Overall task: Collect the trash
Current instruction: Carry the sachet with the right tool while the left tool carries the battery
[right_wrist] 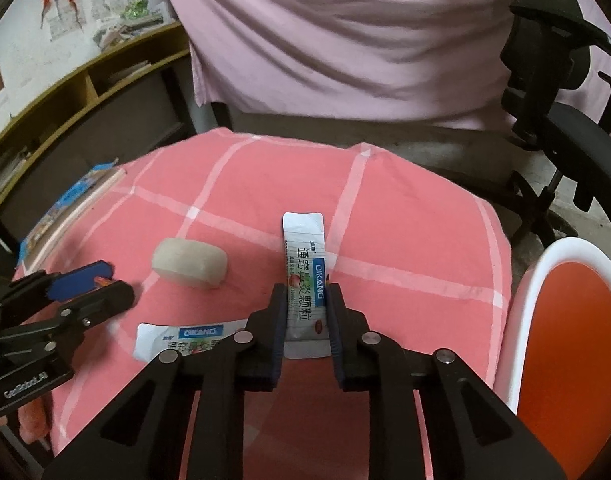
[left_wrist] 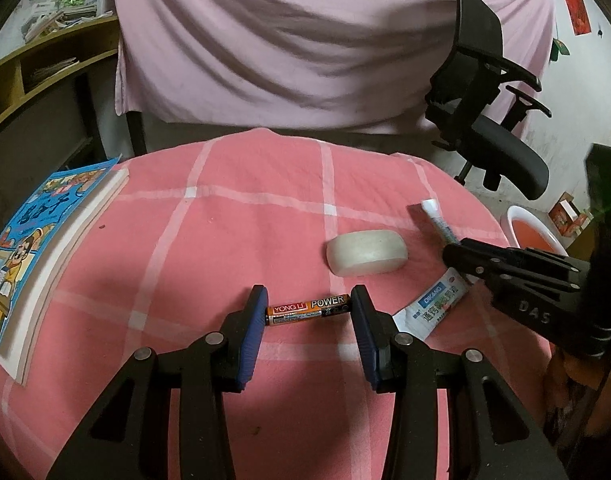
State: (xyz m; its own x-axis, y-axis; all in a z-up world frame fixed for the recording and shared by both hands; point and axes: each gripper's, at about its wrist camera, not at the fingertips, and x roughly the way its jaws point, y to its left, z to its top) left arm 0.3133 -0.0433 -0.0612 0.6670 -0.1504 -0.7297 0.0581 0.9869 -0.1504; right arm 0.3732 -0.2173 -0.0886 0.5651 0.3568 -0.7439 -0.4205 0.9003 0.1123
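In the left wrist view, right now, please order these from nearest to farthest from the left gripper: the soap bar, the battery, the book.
1. battery: between the left gripper pads.
2. soap bar: beyond, slightly right.
3. book: far left, at the table edge.

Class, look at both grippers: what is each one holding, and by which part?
The left gripper holds a battery by its two ends. The right gripper pinches a medicine sachet across its lower half.
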